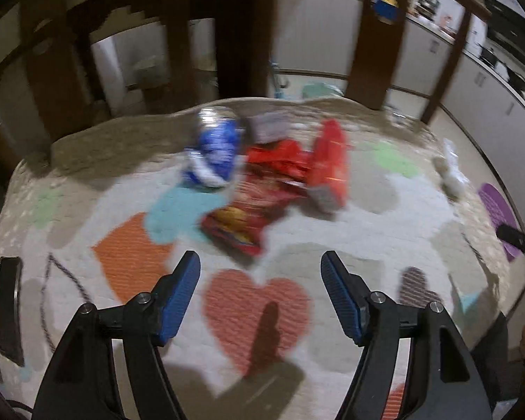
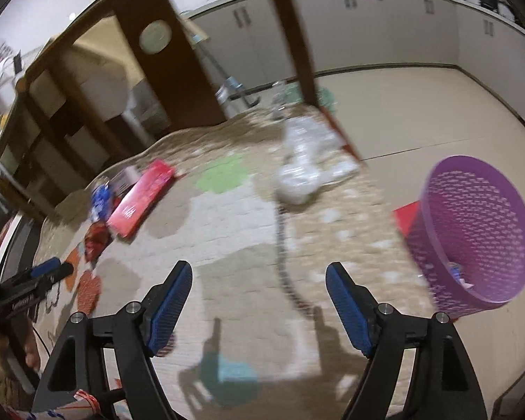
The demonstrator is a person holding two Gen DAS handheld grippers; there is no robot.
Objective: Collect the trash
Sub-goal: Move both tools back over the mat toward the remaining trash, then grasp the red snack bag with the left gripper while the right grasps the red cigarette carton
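In the left wrist view a pile of trash lies on the patterned rug: a blue crushed packet [image 1: 215, 150], a red snack bag [image 1: 252, 206] and a red box [image 1: 329, 164]. My left gripper [image 1: 260, 262] is open and empty just short of the snack bag. In the right wrist view the red box [image 2: 140, 197] and blue packet [image 2: 101, 199] lie far left, a crumpled clear plastic wrap [image 2: 302, 171] lies ahead, and a purple mesh bin [image 2: 476, 234] lies tipped at right with small scraps inside. My right gripper [image 2: 259, 274] is open and empty over the rug.
Dark wooden table legs [image 1: 378, 35] and chair legs [image 1: 171, 35] stand behind the rug's far edge. White cabinets [image 2: 385, 28] line the back wall. A dark flat object [image 1: 8, 308] lies at the rug's left edge. The left gripper shows in the right wrist view [image 2: 35, 280].
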